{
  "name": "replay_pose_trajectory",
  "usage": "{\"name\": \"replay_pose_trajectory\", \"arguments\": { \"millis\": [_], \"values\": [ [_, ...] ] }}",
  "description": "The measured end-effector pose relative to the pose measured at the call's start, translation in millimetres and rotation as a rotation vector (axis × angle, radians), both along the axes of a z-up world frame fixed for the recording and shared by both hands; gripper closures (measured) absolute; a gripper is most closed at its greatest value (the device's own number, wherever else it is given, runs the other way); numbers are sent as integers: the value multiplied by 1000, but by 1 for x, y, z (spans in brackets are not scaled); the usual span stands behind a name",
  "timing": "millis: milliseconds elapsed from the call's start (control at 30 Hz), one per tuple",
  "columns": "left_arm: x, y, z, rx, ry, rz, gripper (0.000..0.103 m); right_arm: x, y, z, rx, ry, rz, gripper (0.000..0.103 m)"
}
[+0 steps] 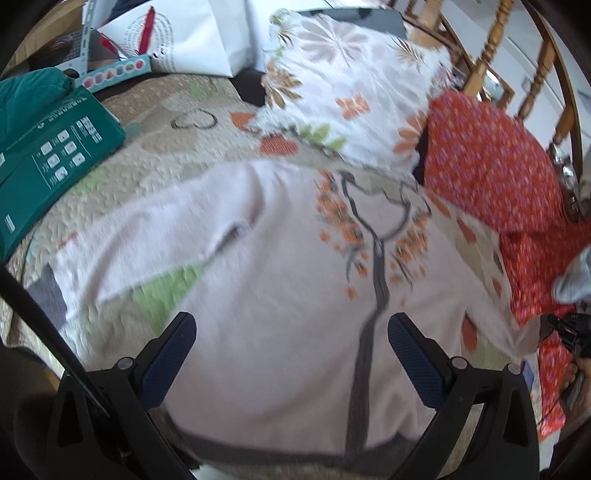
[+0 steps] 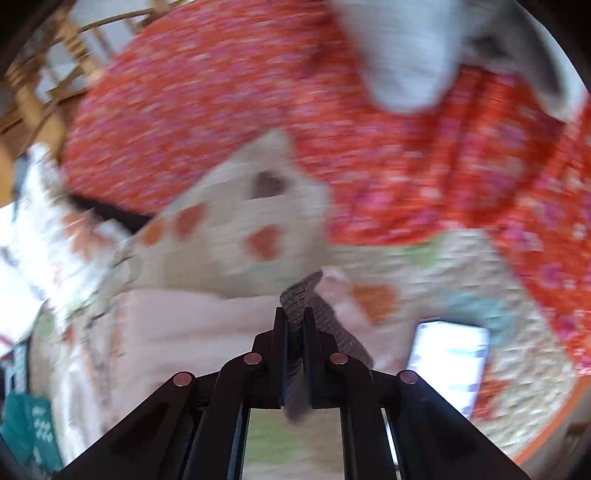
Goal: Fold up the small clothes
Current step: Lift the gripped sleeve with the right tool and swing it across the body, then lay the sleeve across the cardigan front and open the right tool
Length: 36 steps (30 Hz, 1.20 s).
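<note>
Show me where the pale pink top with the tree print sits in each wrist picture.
Left wrist view: the pink top fills the centre and bottom, spread on the quilt between the open left gripper fingers.
Right wrist view: the same top lies at lower left, and the right gripper is shut on its grey cuff.
Shared landmark: the red flowered cloth beside it.

Quilted bedspread (image 1: 155,173), beige w/ orange and green patches, covers the surface. Turned wooden chair back (image 1: 495,48) at top right, white wall behind it. Teal box (image 1: 55,155) on the left edge, white paper bag (image 1: 207,33) nearby. Soft daylight, no hard shadows.
</note>
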State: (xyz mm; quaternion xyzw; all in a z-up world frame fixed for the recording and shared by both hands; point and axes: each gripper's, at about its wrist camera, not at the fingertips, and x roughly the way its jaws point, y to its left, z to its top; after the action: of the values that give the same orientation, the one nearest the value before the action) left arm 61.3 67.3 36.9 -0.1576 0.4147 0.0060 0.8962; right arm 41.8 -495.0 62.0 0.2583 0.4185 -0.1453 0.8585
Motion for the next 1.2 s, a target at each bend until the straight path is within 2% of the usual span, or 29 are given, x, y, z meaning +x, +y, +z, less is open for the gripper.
{"name": "replay_pose_trajectory", "arguments": {
  "millis": [133,300,433,533,700,867,1033,1200],
  "values": [
    [30,24,5,-11,-53,58,0,41,86,11,45,-18,157,96],
    [62,70,-6,-37,-71,156,0,86,193,7,63,7,312,96],
    [59,101,-24,-80,-36,207,0,124,289,-9,41,48,449,96],
    [57,123,-32,-163,-7,235,0,151,356,-25,24,82,539,96],
    [50,142,-33,-178,-15,282,0,185,445,-61,18,138,644,96],
    [49,155,-35,-215,-18,326,0,219,501,-88,25,169,697,96],
    [53,153,-35,-202,-16,328,0,240,536,-105,33,181,728,96],
    [56,152,-35,-189,-20,332,0,250,560,-129,32,230,778,89]
  ]
}}
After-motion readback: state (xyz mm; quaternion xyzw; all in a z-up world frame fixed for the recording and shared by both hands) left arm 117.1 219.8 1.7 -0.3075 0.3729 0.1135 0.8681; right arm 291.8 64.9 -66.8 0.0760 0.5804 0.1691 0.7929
